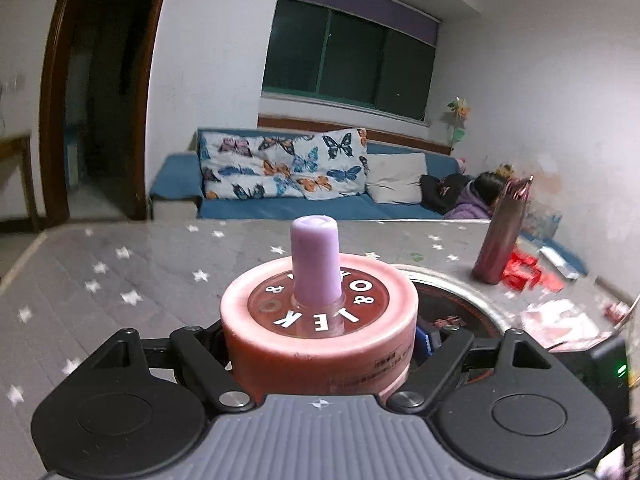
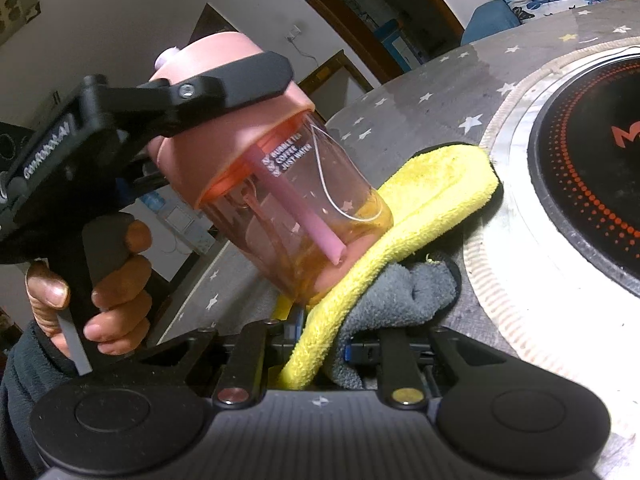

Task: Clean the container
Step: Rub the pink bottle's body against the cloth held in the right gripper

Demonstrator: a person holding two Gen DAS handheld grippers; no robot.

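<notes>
With your left claw clamped on the tumbler's pink lid, your right claw, clamped on the yellow-and-grey cloth, needed firm strokes toward 12 o'clock along the clear tumbler.

cup clear glossy plastic; cloth fuzzy yellow microfibre; tongs matt black.

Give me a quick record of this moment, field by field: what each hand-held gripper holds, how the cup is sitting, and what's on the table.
left hand-held gripper: shut on the pink lid of the cup
right hand-held gripper: shut on the yellow and grey cloth
cup: tilted, its base against the cloth
inside cup: pink straw
table: induction cooker, dark pink bottle
</notes>
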